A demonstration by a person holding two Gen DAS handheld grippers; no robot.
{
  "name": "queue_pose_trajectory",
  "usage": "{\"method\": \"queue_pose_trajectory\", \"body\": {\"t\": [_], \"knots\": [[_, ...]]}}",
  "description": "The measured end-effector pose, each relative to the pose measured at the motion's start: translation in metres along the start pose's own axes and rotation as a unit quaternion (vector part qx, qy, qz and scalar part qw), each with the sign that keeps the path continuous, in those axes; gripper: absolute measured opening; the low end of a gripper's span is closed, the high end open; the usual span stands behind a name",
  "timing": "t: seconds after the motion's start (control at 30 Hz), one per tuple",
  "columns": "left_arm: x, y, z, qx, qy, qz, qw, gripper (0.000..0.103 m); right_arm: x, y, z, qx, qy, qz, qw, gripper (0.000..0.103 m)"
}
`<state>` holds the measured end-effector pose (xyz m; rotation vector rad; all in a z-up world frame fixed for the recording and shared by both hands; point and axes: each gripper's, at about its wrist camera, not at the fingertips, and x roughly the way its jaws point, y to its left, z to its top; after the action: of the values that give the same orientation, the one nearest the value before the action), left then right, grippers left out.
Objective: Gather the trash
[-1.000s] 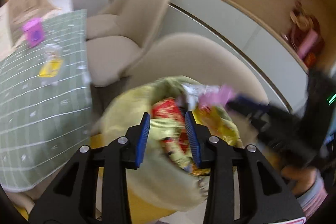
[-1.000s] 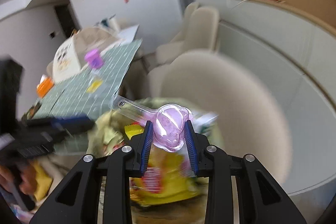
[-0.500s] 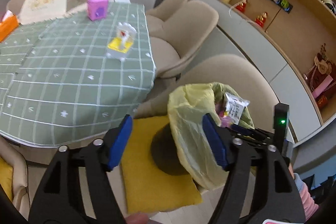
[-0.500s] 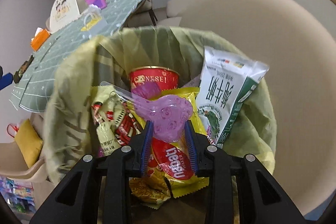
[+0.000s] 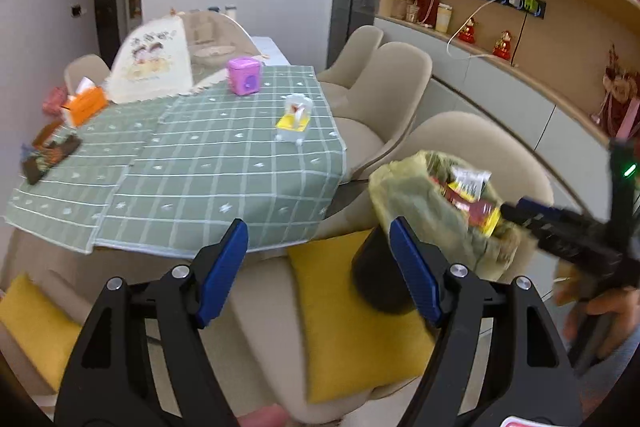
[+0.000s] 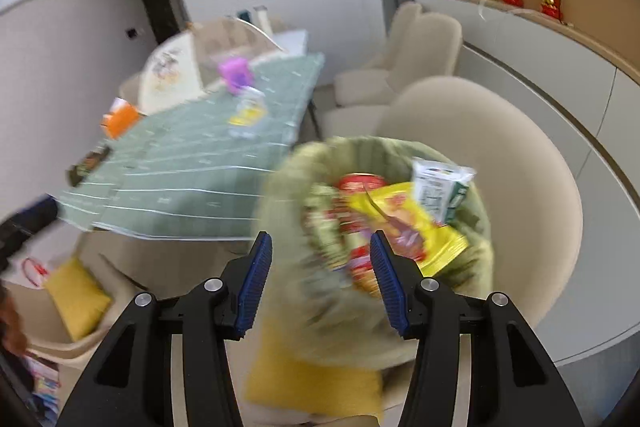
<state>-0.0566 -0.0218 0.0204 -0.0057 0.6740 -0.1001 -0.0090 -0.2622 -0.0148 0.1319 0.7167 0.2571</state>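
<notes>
Two black grippers, ribbed blue pads | crinkled yellow-green bin bag (image 6: pixel 372 323) | beige rounded chair (image 6: pixel 520 163)

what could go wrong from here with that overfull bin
1. The trash bin stands on a yellow cushion on a chair and is heaped past its rim; a nudge might tip it.
2. The white carton sticks up above the liner and may slide out.
3. Both the left gripper and right gripper have just been opening, empty; the clear packet on the table is uncollected.
</notes>
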Motion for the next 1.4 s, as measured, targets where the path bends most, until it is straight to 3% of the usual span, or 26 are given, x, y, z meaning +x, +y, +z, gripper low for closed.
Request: {"method": "queue_pose_trajectory", "body": {"t": [0.1,0.27,0.4,0.57,1.0,1.4], "knots": [[-0.025,-0.003,-0.020,0.008,-0.016,0.025,0.9995,0.070,-0.029,0.031,-0.013,-0.006,-0.017,0.016,1.000,0.048],[-0.052,-0.002,-0.041,-0.010,-0.023,0.036,0.9990,0.070,-0.068,0.073,-0.047,-0.032,-0.035,0.018,0.999,0.048],[-0.073,-0.004,-0.058,-0.003,-0.033,0.058,0.9978,0.070,-0.083,0.090,-0.068,-0.040,-0.037,0.026,0.998,0.048],[-0.092,-0.005,-0.074,-0.008,-0.035,0.059,0.9976,0.070,-0.098,0.110,-0.085,-0.069,-0.048,0.005,0.996,0.048],[-0.122,0.000,-0.087,-0.014,-0.051,0.075,0.9958,0.070,-0.118,0.121,-0.097,-0.067,-0.069,0.001,0.995,0.048],[-0.126,-0.003,-0.087,-0.013,-0.051,0.071,0.9961,0.070,-0.121,0.122,-0.097,-0.068,-0.068,0.003,0.995,0.048]]}}
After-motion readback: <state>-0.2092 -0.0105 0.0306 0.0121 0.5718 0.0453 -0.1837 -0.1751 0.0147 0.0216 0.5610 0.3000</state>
